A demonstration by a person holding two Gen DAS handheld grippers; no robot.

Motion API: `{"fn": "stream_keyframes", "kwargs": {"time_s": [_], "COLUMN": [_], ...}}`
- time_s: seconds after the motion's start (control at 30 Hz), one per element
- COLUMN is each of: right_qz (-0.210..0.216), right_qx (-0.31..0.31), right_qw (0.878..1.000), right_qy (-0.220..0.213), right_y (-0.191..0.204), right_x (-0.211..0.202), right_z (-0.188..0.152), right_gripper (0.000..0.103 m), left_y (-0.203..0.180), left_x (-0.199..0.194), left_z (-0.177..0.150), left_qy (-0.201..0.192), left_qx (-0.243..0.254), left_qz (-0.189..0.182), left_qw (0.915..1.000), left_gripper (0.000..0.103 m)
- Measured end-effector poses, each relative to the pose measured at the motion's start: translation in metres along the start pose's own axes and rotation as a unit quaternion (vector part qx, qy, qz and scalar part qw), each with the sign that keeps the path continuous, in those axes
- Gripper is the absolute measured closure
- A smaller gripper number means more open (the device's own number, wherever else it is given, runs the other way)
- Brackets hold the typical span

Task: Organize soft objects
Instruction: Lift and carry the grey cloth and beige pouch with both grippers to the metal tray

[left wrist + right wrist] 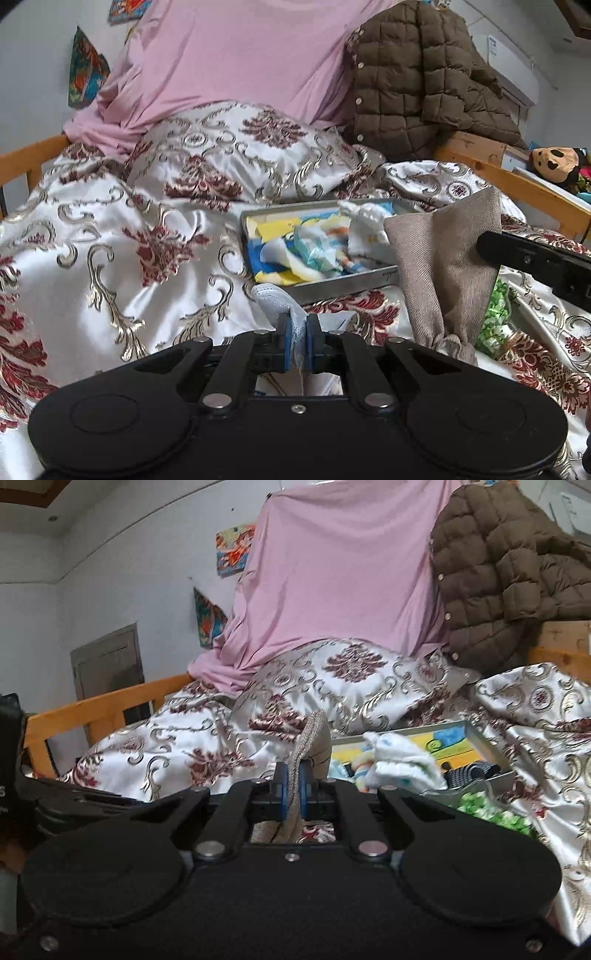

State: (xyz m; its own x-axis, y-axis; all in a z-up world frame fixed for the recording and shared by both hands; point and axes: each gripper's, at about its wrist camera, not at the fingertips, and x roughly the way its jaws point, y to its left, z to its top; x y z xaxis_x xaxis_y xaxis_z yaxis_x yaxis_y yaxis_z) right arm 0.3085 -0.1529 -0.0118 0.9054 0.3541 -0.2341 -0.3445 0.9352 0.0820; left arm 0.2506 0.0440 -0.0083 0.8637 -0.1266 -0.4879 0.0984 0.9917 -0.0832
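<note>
My left gripper (298, 334) is shut on a pale blue-white cloth (275, 299) and holds it just in front of a grey metal tray (343, 284) on the bed. The tray holds yellow, blue and white soft pieces (306, 247). My right gripper (292, 786) is shut on a beige woven cloth (314, 734); the same cloth hangs at the right of the left wrist view (443, 266). In the right wrist view the tray (480, 734) lies right of the gripper with a white sock (402, 764) at its near edge.
The bed has a white satin cover with red and gold patterns (110, 236) and a matching pillow (240, 158). A pink sheet (240, 55) and a brown quilted jacket (417, 81) hang behind. Green bits (493, 325) lie beside the tray. Wooden rails (517, 184) edge the bed.
</note>
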Motion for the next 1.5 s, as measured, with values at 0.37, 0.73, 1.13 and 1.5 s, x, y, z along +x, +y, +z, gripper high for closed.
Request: {"fn": "stream_keyframes", "kwargs": {"time_s": [0.37, 0.73, 1.13, 1.5], "right_qz": [-0.045, -0.064, -0.072, -0.136], "right_qx": [0.012, 0.016, 0.004, 0.028], "right_qw": [0.998, 0.996, 0.995, 0.99], "right_qy": [-0.038, -0.052, -0.072, 0.005], "right_y": [-0.018, -0.026, -0.065, -0.126], "right_x": [-0.032, -0.039, 0.035, 0.152], "right_z": [0.016, 0.02, 0.074, 0.08], "right_gripper": [0.102, 0.102, 0.102, 0.102], "left_y": [-0.022, -0.053, -0.068, -0.099], "left_x": [-0.026, -0.026, 0.071, 0.161], "left_z": [0.005, 0.021, 0.084, 0.113], "left_qy": [-0.038, -0.061, -0.072, -0.088], "left_qx": [0.026, 0.06, 0.071, 0.135], "left_qz": [-0.005, -0.017, -0.012, 0.022], "left_qw": [0.9989, 0.9962, 0.9948, 0.9867], "left_gripper": [0.095, 0.095, 0.095, 0.095]}}
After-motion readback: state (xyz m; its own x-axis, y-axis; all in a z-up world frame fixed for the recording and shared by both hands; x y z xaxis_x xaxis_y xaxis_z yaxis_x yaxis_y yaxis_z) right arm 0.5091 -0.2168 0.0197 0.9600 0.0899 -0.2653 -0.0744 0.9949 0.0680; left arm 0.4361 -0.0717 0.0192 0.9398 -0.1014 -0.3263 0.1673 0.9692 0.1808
